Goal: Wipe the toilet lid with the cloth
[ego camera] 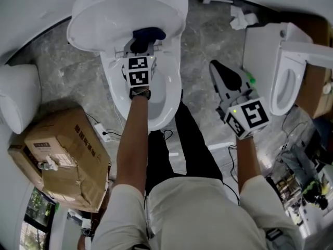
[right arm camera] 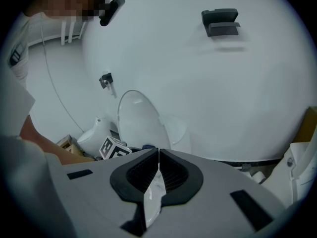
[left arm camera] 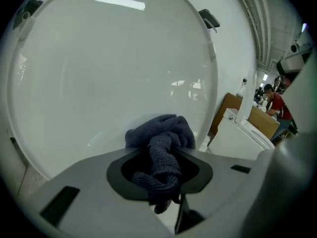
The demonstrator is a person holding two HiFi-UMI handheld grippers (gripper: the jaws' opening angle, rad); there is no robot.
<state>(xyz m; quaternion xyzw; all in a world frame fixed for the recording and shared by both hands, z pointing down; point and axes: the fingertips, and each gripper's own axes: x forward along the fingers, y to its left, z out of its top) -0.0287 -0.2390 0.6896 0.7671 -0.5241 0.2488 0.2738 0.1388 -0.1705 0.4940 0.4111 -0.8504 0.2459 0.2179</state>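
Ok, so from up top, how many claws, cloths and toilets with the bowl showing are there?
Claws: 2 (left claw, right claw)
Cloths: 1 (blue cloth, pinched in the left claw)
Toilets with the bowl showing: 2 (middle toilet, right toilet)
Total: 5

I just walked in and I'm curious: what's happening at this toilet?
A person stands over a toilet with a claw in each hand. The left claw is shut on a dark blue cloth, held up at the inner face of the raised lid. The right claw is shut and empty, off to the side above the floor.
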